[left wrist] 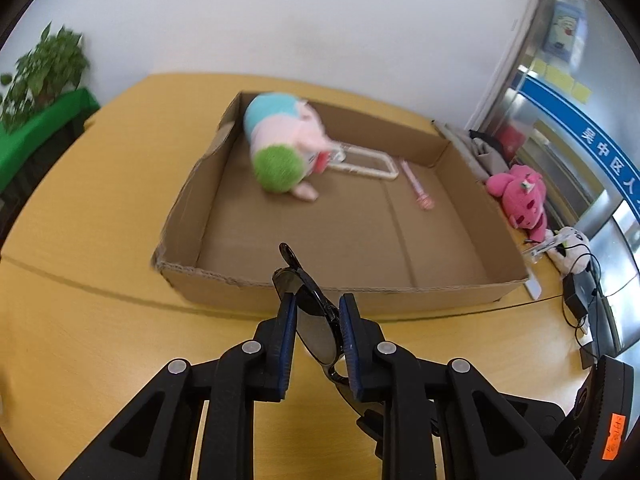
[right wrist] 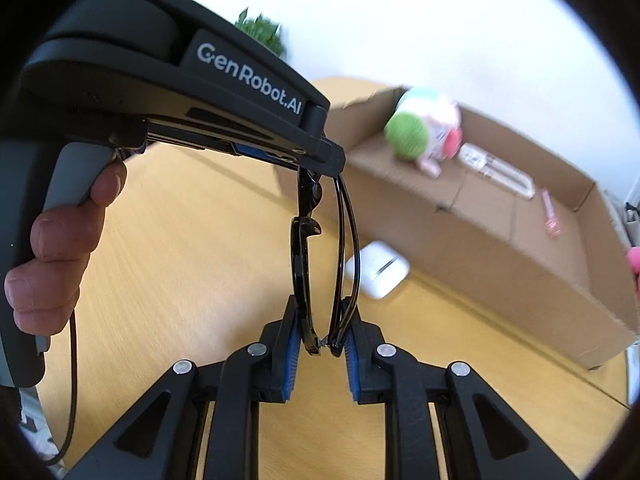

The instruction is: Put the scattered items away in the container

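Note:
Black sunglasses are held between both grippers above the yellow table. My left gripper is shut on one end of the sunglasses, just short of the near wall of the open cardboard box. My right gripper is shut on the other end of the sunglasses; the left gripper's body shows above it. The box holds a pastel plush toy, a white frame-like item and a pink pen.
A white earbud case lies on the table beside the box. A pink plush, a white plush and black cables lie right of the box. A green plant stands at far left.

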